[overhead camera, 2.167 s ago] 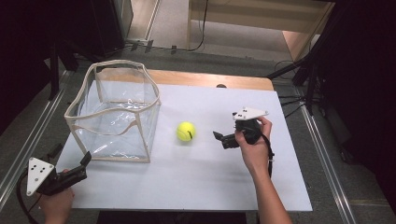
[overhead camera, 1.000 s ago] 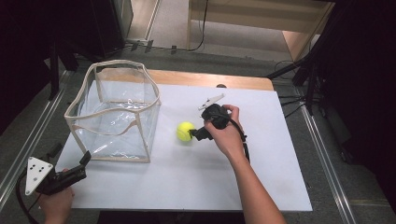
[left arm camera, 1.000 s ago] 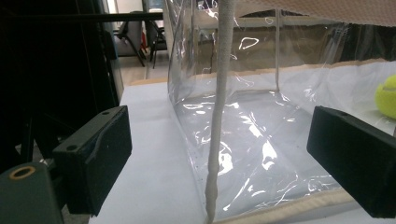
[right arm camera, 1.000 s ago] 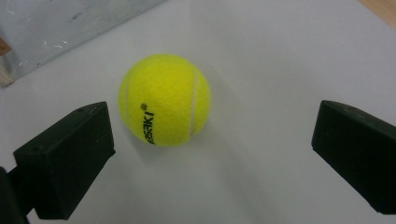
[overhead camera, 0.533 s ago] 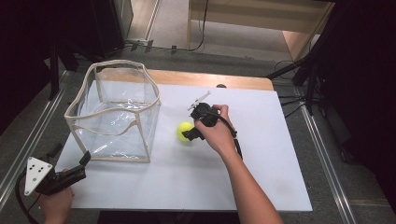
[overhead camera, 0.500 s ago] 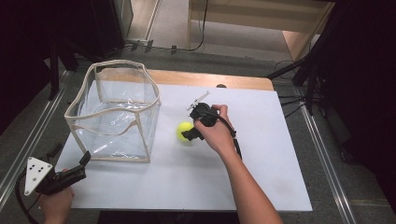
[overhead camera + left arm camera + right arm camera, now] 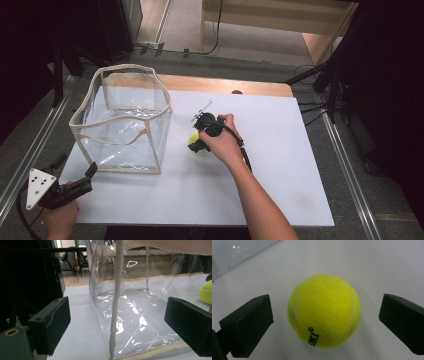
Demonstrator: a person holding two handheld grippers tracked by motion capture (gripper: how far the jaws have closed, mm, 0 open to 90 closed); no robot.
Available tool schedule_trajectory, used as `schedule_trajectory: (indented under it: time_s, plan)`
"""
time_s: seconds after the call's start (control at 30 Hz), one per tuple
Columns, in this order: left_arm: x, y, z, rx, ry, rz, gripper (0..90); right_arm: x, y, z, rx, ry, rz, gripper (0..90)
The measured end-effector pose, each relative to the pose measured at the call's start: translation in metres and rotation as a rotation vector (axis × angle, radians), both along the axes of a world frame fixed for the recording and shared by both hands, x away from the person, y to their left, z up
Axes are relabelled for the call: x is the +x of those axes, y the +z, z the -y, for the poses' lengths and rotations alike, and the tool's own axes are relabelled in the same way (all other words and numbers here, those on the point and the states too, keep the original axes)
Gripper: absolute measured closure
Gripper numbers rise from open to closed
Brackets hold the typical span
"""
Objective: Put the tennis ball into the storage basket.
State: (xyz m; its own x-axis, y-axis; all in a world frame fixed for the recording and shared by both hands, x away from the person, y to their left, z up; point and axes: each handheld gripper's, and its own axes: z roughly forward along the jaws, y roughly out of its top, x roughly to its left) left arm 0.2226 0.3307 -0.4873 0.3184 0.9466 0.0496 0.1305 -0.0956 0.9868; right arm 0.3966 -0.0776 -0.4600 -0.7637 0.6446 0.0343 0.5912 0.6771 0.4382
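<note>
Your desk (image 7: 280, 165): white top, wooden far edge.
On it you have a clear bin (image 7: 122, 125) and, just beside it, a tennis ball (image 7: 192, 137).

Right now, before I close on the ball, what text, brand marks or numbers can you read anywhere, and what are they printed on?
"3KI", black print seen upside down and cut off at the ball's lower curve, on the tennis ball.
A small ring-shaped mark just above it; the character inside is too small to read.
No print on the clear plastic bag, the white table or the right tongs.
</note>
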Motion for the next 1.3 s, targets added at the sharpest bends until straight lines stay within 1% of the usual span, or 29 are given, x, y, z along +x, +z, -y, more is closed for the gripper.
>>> schedule_trajectory:
  time_s: [0.07,0.13,0.23,0.27,0.3,0.33,0.4,0.43,0.47,0.5,0.53,0.6,0.67,0.7,0.73,0.87,1.03,1.1,1.3]
  plan:
    - [0.0,0.0,0.0,0.0,0.0,0.0,6.9,0.001,-0.003,-0.002,-0.012,0.0,-0.008,0.0]
    - [0.0,0.0,0.001,0.001,0.003,-0.003,6.9,0.002,-0.005,-0.004,-0.009,-0.005,-0.012,0.0]
    - [0.0,0.0,0.001,0.006,0.002,0.0,6.9,0.003,-0.006,-0.004,-0.021,-0.011,-0.003,0.0]
    - [0.0,0.0,0.001,0.008,0.0,0.0,6.9,0.004,-0.008,-0.004,-0.016,-0.014,0.0,6.2]
    - [0.0,0.0,0.001,0.01,0.0,-0.001,6.9,0.004,-0.008,-0.004,-0.016,-0.014,0.0,6.2]
    - [0.0,0.0,0.001,0.009,0.0,0.0,6.9,0.004,-0.009,-0.005,-0.017,-0.017,-0.009,6.4]
    - [0.0,0.0,0.001,0.008,0.0,0.0,6.9,0.005,-0.01,-0.005,-0.02,-0.013,-0.01,6.4]
    - [0.0,0.0,0.001,0.008,0.001,0.0,6.9,0.004,-0.011,-0.007,-0.017,-0.023,-0.024,6.4]
    - [0.0,0.0,0.001,0.008,0.001,-0.001,6.9,0.005,-0.012,-0.007,-0.027,-0.015,-0.025,6.5]
    - [0.0,0.0,0.002,0.011,0.001,-0.001,6.9,0.005,-0.012,-0.007,-0.025,-0.014,-0.036,7.4]
    - [0.0,0.0,0.002,0.014,0.0,-0.001,6.9,0.005,-0.014,-0.008,-0.024,-0.01,-0.032,13.2]
    - [0.0,0.0,0.002,0.014,0.0,-0.001,6.9,0.005,-0.016,-0.008,-0.029,-0.016,-0.042,14.5]
    - [0.0,0.0,0.002,0.013,0.0,-0.001,6.9,0.005,-0.017,-0.008,-0.029,-0.014,-0.039,14.6]
    - [0.0,0.0,0.001,0.012,0.0,-0.002,6.9,0.005,-0.018,-0.008,-0.035,-0.01,-0.041,16.5]
    - [0.0,0.0,0.001,0.01,0.0,-0.001,6.9,0.005,-0.018,-0.008,-0.031,-0.018,-0.042,21.1]
    - [0.0,0.0,0.002,0.014,-0.001,-0.001,6.9,0.005,-0.02,-0.008,-0.024,-0.019,-0.049,22.6]
    - [0.0,0.0,0.001,0.013,-0.001,-0.001,6.9,0.005,-0.021,-0.008,-0.028,-0.022,-0.057,22.8]
    - [0.0,0.0,0.002,0.013,-0.001,-0.001,6.9,0.004,-0.021,-0.008,-0.02,-0.026,-0.063,22.8]
    - [0.0,0.0,0.002,0.013,0.0,-0.001,6.9,0.005,-0.021,-0.008,-0.024,-0.015,-0.064,23.4]
